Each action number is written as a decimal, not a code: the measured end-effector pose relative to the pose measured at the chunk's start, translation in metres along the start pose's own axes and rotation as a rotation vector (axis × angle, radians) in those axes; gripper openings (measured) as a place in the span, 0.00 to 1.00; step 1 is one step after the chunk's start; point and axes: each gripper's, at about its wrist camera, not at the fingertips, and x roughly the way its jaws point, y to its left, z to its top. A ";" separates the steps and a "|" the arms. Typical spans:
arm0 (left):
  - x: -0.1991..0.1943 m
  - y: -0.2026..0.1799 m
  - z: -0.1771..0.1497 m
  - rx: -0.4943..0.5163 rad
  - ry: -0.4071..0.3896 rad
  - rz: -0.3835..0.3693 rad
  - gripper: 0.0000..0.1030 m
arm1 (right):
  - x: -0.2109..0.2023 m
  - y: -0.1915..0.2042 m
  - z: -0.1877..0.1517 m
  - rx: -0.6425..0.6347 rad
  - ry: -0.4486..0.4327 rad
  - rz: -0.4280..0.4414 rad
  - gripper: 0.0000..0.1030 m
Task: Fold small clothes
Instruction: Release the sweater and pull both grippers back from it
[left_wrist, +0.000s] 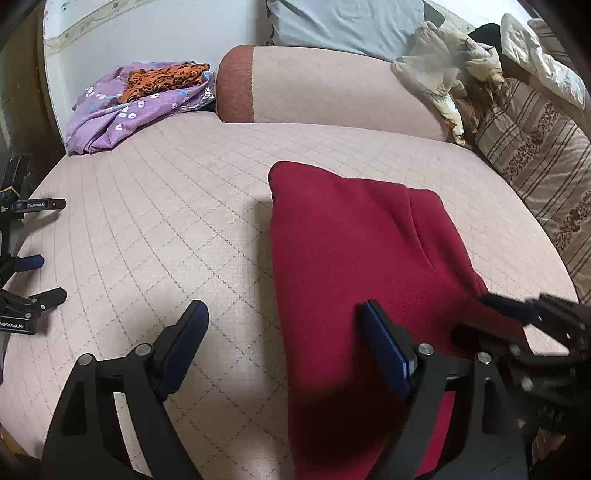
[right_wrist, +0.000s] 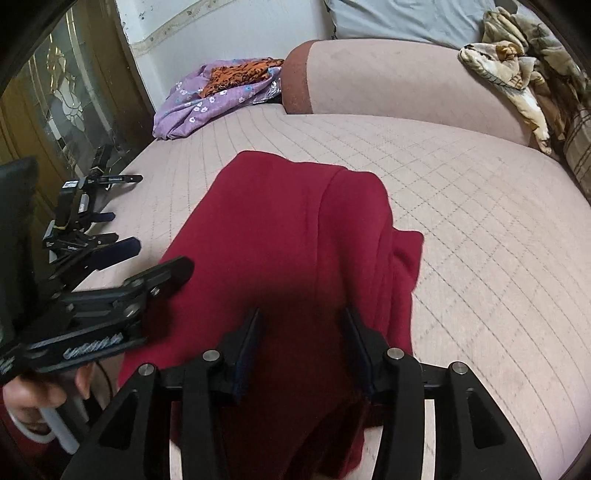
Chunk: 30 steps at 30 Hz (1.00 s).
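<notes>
A dark red garment (left_wrist: 362, 251) lies folded lengthwise on the quilted pink bed (left_wrist: 155, 221). My left gripper (left_wrist: 282, 308) stands open and wide at its near left edge: the right finger is over the cloth, the left finger over bare quilt, and nothing is pinched. In the right wrist view the same red garment (right_wrist: 280, 229) runs away from me, with a loose flap at its right side. My right gripper (right_wrist: 302, 317) hovers low over its near end, jaws half apart and open. The left gripper (right_wrist: 164, 254) shows at the left, held by a hand (right_wrist: 33, 398).
Spare black grippers (left_wrist: 33, 258) lie at the bed's left edge. A purple flowered cloth with an orange one on it (left_wrist: 122, 103) sits at the far left corner. A pink bolster (left_wrist: 332, 85), crumpled cream cloths (left_wrist: 443, 74) and a striped cushion (left_wrist: 535, 155) line the back and right.
</notes>
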 end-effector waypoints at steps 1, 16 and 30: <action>0.000 -0.001 0.000 -0.002 -0.002 0.002 0.83 | -0.004 0.000 -0.004 0.001 -0.001 -0.001 0.48; -0.002 -0.006 -0.003 0.022 -0.042 0.032 0.85 | -0.020 -0.003 -0.024 0.052 -0.016 -0.009 0.54; -0.033 -0.005 0.006 0.044 -0.159 0.072 0.85 | -0.059 0.008 0.003 0.050 -0.178 -0.071 0.78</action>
